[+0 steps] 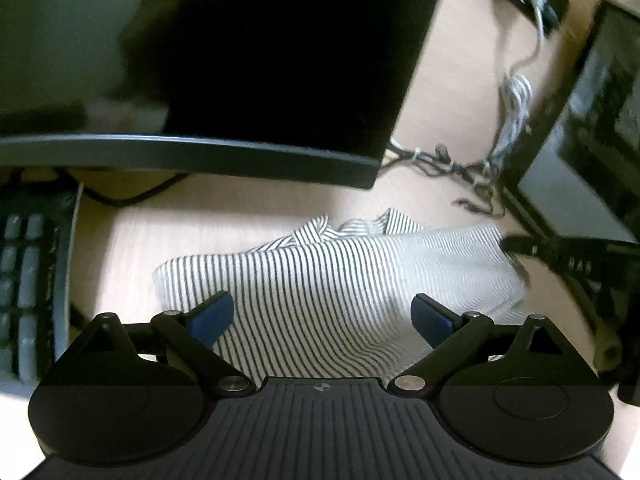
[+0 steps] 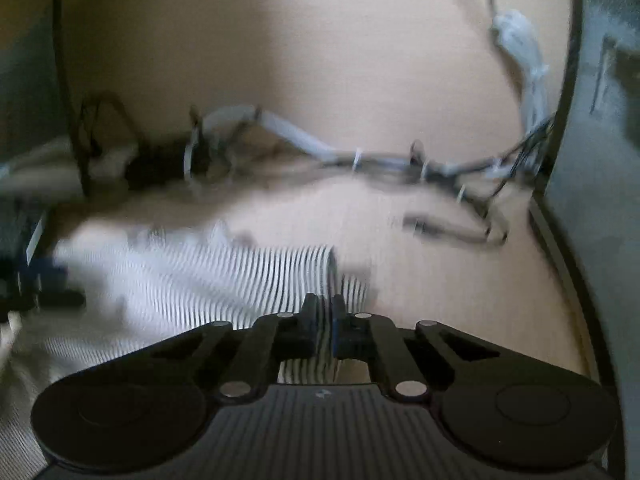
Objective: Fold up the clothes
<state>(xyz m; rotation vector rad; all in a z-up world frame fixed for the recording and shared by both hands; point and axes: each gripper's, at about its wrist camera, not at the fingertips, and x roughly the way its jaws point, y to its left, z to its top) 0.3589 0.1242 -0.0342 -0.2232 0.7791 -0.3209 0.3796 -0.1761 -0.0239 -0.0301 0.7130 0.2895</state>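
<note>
A white shirt with thin black stripes [image 1: 320, 280] lies partly folded on a light wooden desk [image 1: 132, 240]. My left gripper [image 1: 322, 314] is open, its blue pads [image 1: 212, 318] spread wide just above the near part of the shirt. The right gripper shows at the shirt's right edge in the left wrist view [image 1: 516, 246]. In the right wrist view my right gripper [image 2: 329, 320] is shut on a fold of the striped shirt [image 2: 224, 268], which is blurred. The left gripper appears at the far left there [image 2: 36, 280].
A dark monitor [image 1: 280, 60] stands behind the shirt, with a keyboard [image 1: 28, 272] at the left. A bundle of cables [image 2: 360, 160] runs across the back of the desk. A dark framed panel [image 1: 592, 120] stands at the right.
</note>
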